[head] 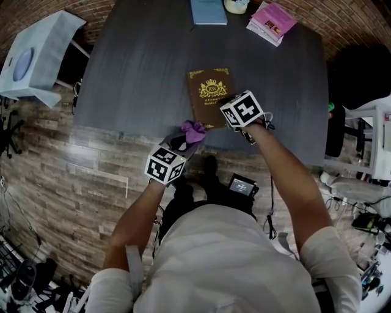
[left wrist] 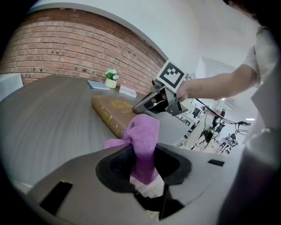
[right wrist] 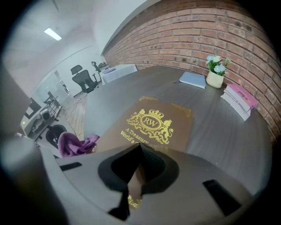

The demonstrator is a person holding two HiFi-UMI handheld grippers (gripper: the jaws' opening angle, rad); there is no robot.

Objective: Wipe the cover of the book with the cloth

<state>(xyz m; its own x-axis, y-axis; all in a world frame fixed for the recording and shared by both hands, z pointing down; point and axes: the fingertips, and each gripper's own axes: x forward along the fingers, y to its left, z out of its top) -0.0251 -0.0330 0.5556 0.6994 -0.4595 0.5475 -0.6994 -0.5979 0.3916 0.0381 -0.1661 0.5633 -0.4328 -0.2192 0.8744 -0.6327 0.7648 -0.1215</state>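
Observation:
A brown book (head: 209, 92) with a gold crest lies closed on the dark table (head: 134, 67), close to its near edge. My left gripper (head: 185, 142) is shut on a purple cloth (head: 193, 130), held bunched just off the book's near left corner. In the left gripper view the cloth (left wrist: 144, 140) stands up between the jaws, with the book (left wrist: 115, 110) beyond it. My right gripper (head: 229, 119) is shut with nothing in it, its tips over the book's near right edge. The right gripper view shows the cover (right wrist: 153, 123) straight ahead and the cloth (right wrist: 74, 143) at the left.
At the table's far side lie a blue notebook (head: 208, 11), a small flower pot (head: 236, 5) and a stack of pink books (head: 272, 21). A white cabinet (head: 33, 55) stands left of the table. Office chairs (right wrist: 83, 77) stand further off.

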